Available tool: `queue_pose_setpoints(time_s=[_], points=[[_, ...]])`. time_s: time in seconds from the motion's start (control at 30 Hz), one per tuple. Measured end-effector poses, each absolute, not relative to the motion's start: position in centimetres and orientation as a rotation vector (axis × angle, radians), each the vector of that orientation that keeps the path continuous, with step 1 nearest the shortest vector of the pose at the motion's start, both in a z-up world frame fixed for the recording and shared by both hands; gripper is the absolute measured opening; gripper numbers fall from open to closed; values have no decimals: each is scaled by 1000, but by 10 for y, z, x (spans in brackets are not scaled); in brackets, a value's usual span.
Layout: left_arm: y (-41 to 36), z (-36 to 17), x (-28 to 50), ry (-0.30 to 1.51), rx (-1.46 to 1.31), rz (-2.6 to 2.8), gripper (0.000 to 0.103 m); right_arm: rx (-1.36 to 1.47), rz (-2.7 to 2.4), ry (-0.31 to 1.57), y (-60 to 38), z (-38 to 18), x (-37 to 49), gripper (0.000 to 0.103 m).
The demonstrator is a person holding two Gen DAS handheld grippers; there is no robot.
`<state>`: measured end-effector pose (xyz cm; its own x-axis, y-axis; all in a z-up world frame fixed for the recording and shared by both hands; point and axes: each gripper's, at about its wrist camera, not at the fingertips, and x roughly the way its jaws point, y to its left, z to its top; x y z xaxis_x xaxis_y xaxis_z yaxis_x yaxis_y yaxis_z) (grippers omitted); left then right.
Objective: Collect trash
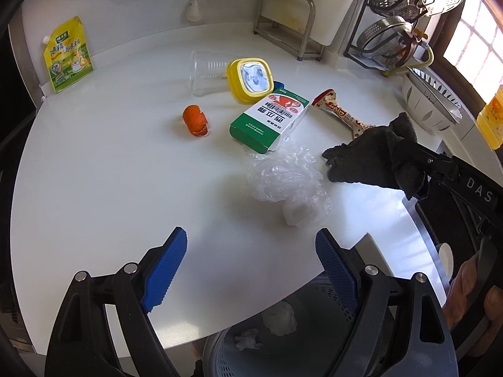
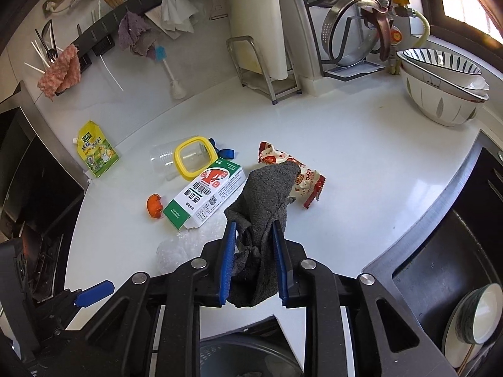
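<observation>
On the white counter (image 1: 110, 172) lie an orange peel (image 1: 195, 120), a green and white carton (image 1: 270, 119), a yellow-rimmed lid (image 1: 250, 76), a clear plastic cup (image 1: 206, 72), a red snack wrapper (image 1: 341, 111) and crumpled clear plastic (image 1: 287, 179). My left gripper (image 1: 251, 264) is open and empty above the counter's front edge. My right gripper (image 2: 254, 260) is shut on a dark grey cloth (image 2: 264, 207), held above the counter near the wrapper (image 2: 292, 172). The cloth also shows in the left wrist view (image 1: 371, 157). A grey mesh bin (image 1: 283, 330) with crumpled paper stands below the edge.
A yellow-green pouch (image 1: 67, 55) leans at the back left. A metal rack (image 1: 286, 22) and a pot-lid stand (image 2: 355, 31) are at the back. Stacked bowls (image 2: 440, 88) sit at the right. A dark sink (image 2: 440, 267) holds a bowl (image 2: 471, 320).
</observation>
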<state>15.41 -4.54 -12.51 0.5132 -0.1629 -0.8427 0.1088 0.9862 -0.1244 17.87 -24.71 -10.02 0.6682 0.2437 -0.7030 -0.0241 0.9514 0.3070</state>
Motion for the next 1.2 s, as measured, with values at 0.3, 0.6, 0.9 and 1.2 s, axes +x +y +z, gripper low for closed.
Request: queue_pose_setpoints(time_s=[0.3, 0.6, 0.9, 1.2], points=[[-75, -134, 178, 1020, -77, -183, 82, 312, 99, 851, -268, -116, 153, 22], [-94, -155, 202, 1049, -85, -174, 70, 357, 68, 874, -280, -128, 131, 22], [-79, -149, 196, 1063, -96, -201, 38, 348, 82, 887, -268, -131, 122, 22], [-46, -110, 167, 1018, -49, -191, 37, 331, 110, 873, -253, -112, 113, 22]])
